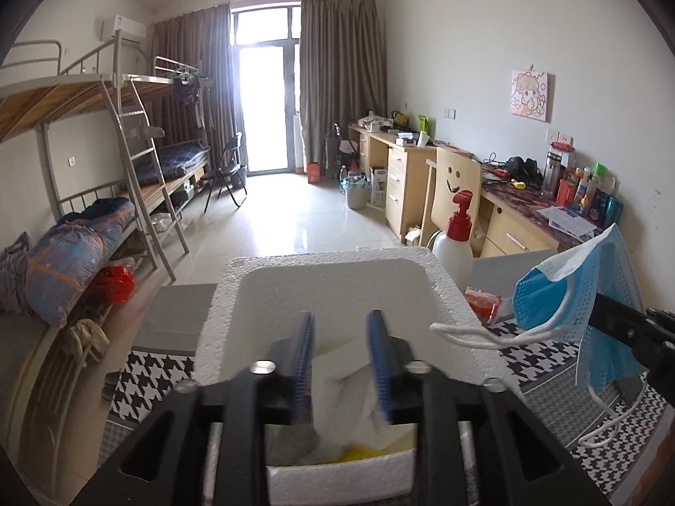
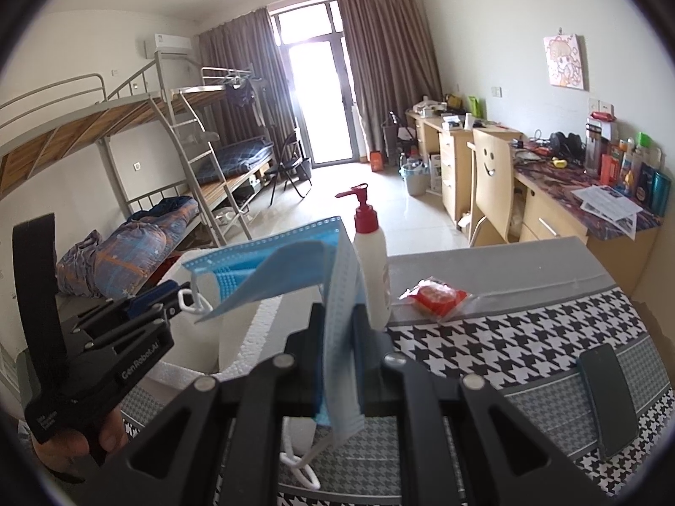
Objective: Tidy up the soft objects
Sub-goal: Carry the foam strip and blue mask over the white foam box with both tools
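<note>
So the setup was a table with a black-and-white houndstooth cloth [image 2: 527, 337] in a dorm room: metal bunk beds [image 1: 105, 135] on one side, wooden desks [image 2: 548, 211] along the other wall, curtains and a bright balcony door at the far end. On the cloth sat a white foam box [image 1: 329, 291], a pump bottle [image 2: 371, 261] with a red top, a small red packet [image 2: 436, 297] and a dark phone [image 2: 607, 396]. The left gripper [image 1: 344, 345] hung over the foam box with its blue pads spread apart, nothing pinched, and a blurry white soft thing [image 1: 354, 388] lay below them in the box. The right gripper [image 2: 339, 337] had its jaws pressed onto a blue face mask [image 2: 295, 261], which dangled just beside the box, ear loops hanging loose.
</note>
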Tool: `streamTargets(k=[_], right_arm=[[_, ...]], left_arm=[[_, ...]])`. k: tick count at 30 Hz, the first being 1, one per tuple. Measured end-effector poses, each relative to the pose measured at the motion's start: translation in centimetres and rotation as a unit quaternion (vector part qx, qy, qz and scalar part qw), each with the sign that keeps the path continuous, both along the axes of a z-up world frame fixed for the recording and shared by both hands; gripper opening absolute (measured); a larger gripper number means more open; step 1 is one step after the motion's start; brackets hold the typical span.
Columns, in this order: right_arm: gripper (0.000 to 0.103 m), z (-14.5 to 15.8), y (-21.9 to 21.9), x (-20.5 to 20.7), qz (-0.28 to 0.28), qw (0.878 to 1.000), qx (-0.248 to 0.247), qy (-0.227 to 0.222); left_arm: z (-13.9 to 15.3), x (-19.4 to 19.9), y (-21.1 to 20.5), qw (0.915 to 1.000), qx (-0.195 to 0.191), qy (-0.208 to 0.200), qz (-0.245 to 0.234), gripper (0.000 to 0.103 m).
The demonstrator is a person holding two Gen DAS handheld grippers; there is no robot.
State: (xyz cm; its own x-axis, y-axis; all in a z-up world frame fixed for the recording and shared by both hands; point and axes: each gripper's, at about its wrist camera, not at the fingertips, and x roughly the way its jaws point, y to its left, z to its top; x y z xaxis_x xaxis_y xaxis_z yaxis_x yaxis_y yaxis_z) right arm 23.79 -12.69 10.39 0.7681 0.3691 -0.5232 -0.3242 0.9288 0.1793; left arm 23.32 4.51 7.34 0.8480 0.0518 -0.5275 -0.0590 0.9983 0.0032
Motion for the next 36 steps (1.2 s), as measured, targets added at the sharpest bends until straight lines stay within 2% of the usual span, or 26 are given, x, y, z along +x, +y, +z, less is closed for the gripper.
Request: streamTargets(k=[1, 2, 8, 12, 17, 36], right_arm=[[0.015, 0.0, 0.0, 0.0, 0.000, 1.000, 0.000, -0.001], [0.015, 0.0, 0.0, -0.1, -0.001, 1.000, 0.000, -0.002], [0.015, 0.6, 0.1, -0.9, 0.000, 1.000, 0.001, -0.011], [0.015, 1.2, 0.4, -1.5, 0.003, 1.000, 0.000, -0.023], [0.015, 1.5, 1.1, -1.9, 0.014, 1.000, 0.000, -0.028], [0.015, 1.8, 7.1, -0.8, 0.067, 0.997, -0.019, -0.027]], left_arm=[[0.2, -0.4, 0.2, 1.0000, 0.000, -0.005, 0.006, 0.060], [0.4, -0.7, 0.4, 0.9999, -0.003, -0.013, 0.008, 0.072], [1.8, -3.0, 1.3, 0.9985, -0.014, -0.052, 0.014, 0.097], [2.3, -4.5, 1.4, 0.9974, -0.023, -0.067, 0.011, 0.102], [2.8, -5.9, 2.3, 0.9961, -0.021, -0.079, 0.032, 0.102], [1.9, -8.3, 6.1, 0.9939, -0.016, -0.079, 0.075, 0.102]])
